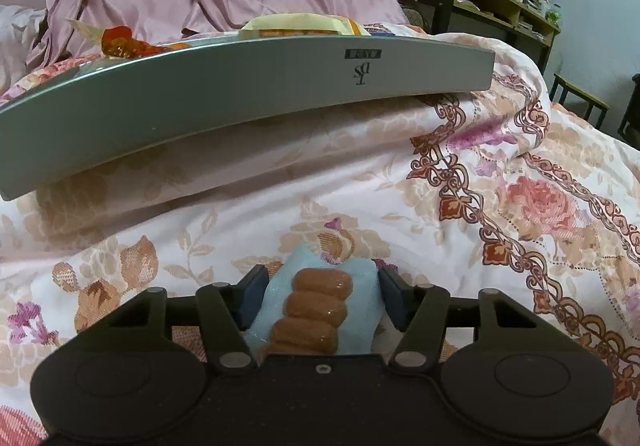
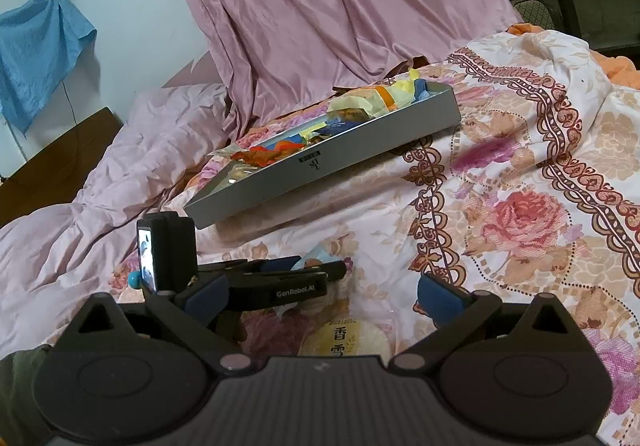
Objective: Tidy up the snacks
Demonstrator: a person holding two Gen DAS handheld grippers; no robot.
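A light blue snack packet [image 1: 320, 306] showing brown rolls lies on the floral bedspread, and my left gripper [image 1: 322, 292] is shut on it, pads pressed against both its sides. From the right wrist view the left gripper [image 2: 340, 268] reaches in from the left with that blue packet [image 2: 320, 257] at its tips. My right gripper [image 2: 322, 296] stands open just above a clear packet holding a round white rice cracker [image 2: 344, 338], touching nothing. The grey tray [image 1: 240, 98] sits just ahead, tilted on the bedding; the tray [image 2: 340, 162] holds several wrapped snacks [image 2: 360, 106].
The floral bedspread [image 2: 520, 214] is rumpled, with open room to the right of the tray. A pink curtain [image 2: 320, 6] hangs behind, and pink bedding [image 2: 80, 214] is piled on the left. A dark shelf [image 1: 480, 2] stands at the back right. A sleeve [image 2: 16, 386] shows bottom left.
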